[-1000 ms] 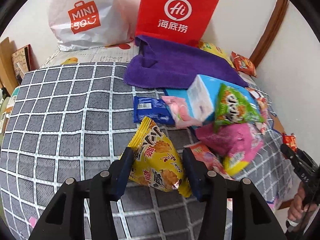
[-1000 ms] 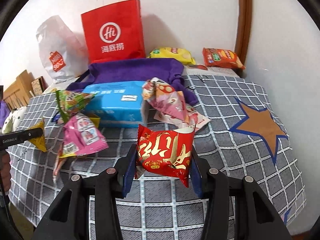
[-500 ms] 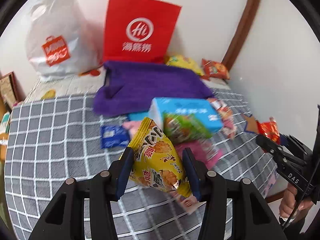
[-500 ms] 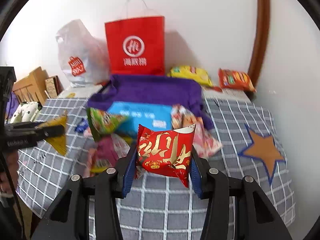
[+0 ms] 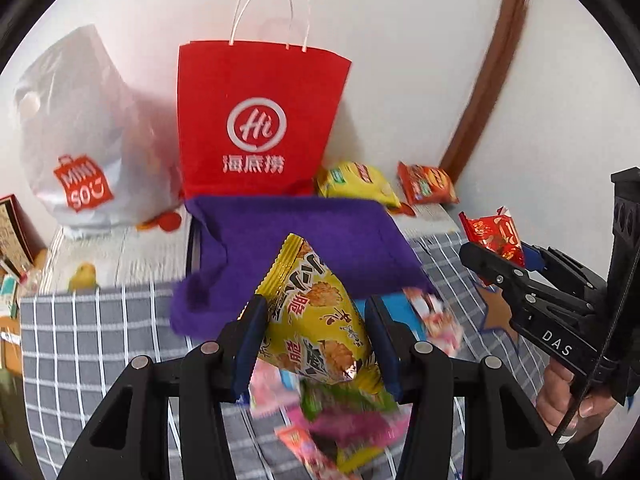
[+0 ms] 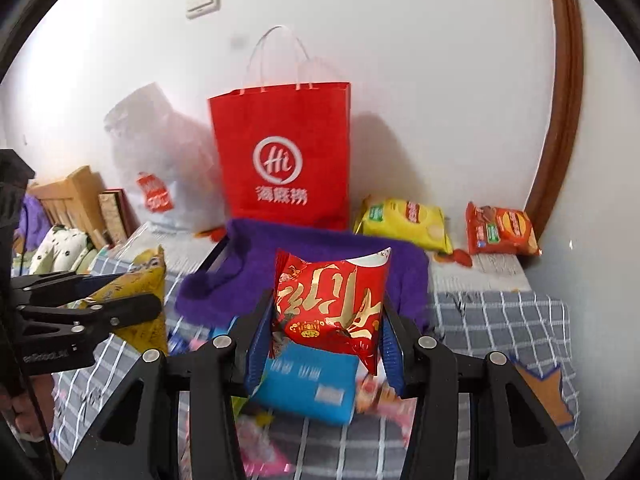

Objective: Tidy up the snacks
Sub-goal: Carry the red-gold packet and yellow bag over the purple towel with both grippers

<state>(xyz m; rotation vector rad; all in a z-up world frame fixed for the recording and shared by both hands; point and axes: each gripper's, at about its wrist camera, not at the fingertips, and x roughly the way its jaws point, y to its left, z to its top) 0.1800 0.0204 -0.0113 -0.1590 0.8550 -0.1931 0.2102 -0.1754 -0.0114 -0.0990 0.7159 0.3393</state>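
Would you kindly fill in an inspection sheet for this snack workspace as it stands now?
Surface: grey checked cloth, purple fleece blanket behind.
Job's things: yellow rice-cracker packet; red gold-lettered packet; both held up.
Clutter: blue tissue box, loose packets, yellow chip bag, orange chip bag.
Grippers: left gripper, right gripper, jaws clamping packets.
Cables: black cable by the hand.
Surroundings: red paper bag, white plastic bag, white wall.

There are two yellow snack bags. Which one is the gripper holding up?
The yellow bag with black writing, pinched in the left gripper above the checked cloth. The other yellow bag lies flat by the wall, beside the orange bag, untouched.
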